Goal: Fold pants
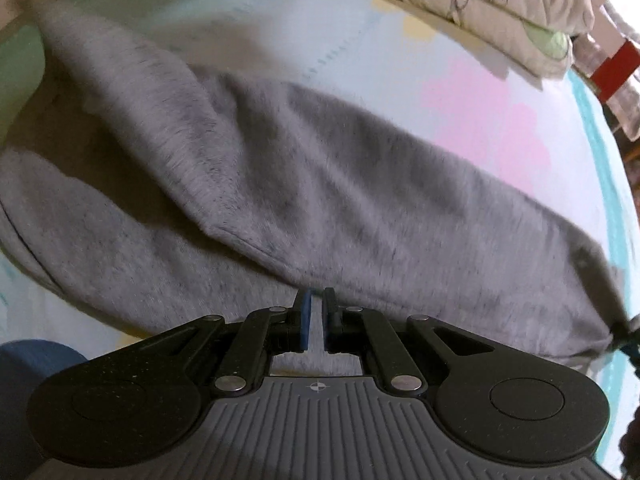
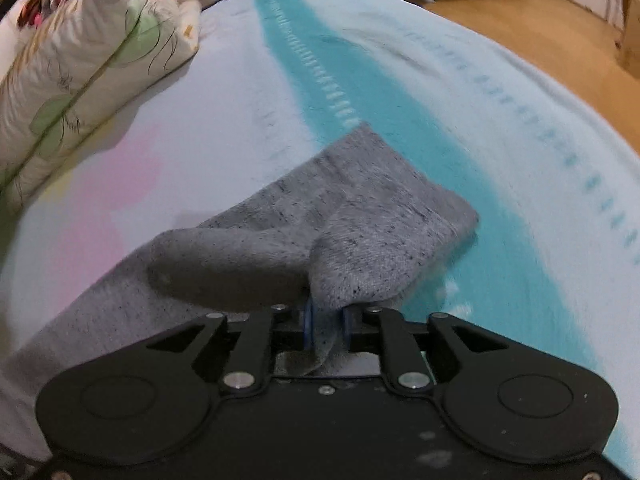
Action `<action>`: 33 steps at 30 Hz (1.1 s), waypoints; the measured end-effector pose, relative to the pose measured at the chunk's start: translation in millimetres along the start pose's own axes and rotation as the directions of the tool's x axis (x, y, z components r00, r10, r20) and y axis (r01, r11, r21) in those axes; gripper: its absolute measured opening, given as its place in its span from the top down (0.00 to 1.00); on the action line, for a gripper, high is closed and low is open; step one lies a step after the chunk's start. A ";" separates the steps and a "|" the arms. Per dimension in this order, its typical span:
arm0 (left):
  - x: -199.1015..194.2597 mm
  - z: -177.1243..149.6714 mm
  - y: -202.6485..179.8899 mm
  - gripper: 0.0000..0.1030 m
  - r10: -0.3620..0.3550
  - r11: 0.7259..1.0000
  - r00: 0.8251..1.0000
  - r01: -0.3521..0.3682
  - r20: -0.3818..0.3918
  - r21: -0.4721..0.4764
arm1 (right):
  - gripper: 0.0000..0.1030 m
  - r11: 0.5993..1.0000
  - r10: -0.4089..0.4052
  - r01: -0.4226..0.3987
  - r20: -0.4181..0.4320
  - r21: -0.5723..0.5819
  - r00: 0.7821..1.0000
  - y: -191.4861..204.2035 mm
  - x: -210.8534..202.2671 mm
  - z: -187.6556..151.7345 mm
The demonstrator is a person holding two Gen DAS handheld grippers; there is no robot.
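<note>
Right gripper (image 2: 326,322): blue-padded fingers (image 2: 307,322) clamped on cuff end of grey pants (image 2: 372,220), fabric bunched between pads, spilling toward 12–1 o'clock.
Left gripper (image 1: 316,316): fingers nearly together, narrow gap, tips at pants (image 1: 280,184) edge; grip on fabric – cannot tell.
Pants spread across bed sheet (image 1: 304,12), long leg running 10 to 4 o'clock in left view.
Sheet (image 2: 400,128) pale blue, teal stripe.
Folded floral quilt (image 2: 80,60) at 10 o'clock, far edge.
</note>
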State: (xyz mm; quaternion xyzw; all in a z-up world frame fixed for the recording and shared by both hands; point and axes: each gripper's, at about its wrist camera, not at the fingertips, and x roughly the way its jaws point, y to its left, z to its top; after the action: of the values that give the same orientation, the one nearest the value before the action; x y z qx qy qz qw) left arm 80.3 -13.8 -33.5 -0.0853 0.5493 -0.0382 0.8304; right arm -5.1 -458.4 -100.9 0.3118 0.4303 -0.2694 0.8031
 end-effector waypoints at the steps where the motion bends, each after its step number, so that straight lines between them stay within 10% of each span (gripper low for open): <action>1: 2.5 -0.4 -1.3 0.94 0.003 1.000 1.000 -0.003 -0.004 0.006 | 0.70 1.000 0.011 -0.011 0.007 0.019 1.000 -3.4 -0.2 0.7; 7: 9.1 -8.9 0.7 0.94 0.000 1.000 1.000 0.000 -0.024 0.004 | 0.29 0.996 0.044 -0.048 0.046 0.078 0.998 -19.1 -8.0 8.4; 14: 17.8 -18.7 3.8 0.94 0.005 1.000 0.999 -0.004 -0.049 0.008 | 0.16 0.991 0.003 -0.011 0.056 0.135 0.998 -23.0 -17.5 14.3; 17: 22.3 -19.0 6.2 0.94 0.004 1.000 0.998 -0.004 -0.058 0.003 | 0.27 0.989 -0.083 0.078 0.034 0.125 0.996 -20.5 -12.2 13.8; 19: 23.9 -20.7 9.7 0.94 0.005 1.000 0.998 -0.005 -0.065 0.000 | 0.62 0.986 -0.098 0.095 0.014 0.137 0.995 -21.4 -8.0 14.2; 22: 27.8 -23.1 14.6 0.94 0.004 1.000 0.997 -0.004 -0.081 0.000 | 0.73 0.983 -0.121 0.116 0.030 0.140 0.992 -19.4 -13.0 17.0; 27: 29.7 -28.3 14.4 0.94 0.006 1.000 0.997 -0.004 -0.077 0.029 | 0.74 0.999 0.047 -0.044 0.197 -0.021 0.979 8.5 -47.9 46.0; 30: 29.4 -31.6 12.3 0.94 0.014 0.999 0.997 -0.011 -0.071 0.039 | 0.74 0.970 0.243 -0.217 0.327 -0.113 0.913 14.2 -83.3 62.8; 33: 32.6 -34.5 4.4 0.94 0.028 0.998 0.998 -0.024 -0.064 0.052 | 0.74 0.971 0.236 -0.211 0.340 -0.109 0.910 -0.3 -84.5 64.8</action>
State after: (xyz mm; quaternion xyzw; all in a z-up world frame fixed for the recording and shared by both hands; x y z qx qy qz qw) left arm 61.3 -18.1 -77.0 -0.0554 0.5759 -0.0443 0.8145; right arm -12.4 -492.2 -0.1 0.2774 0.2510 -0.2118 0.9029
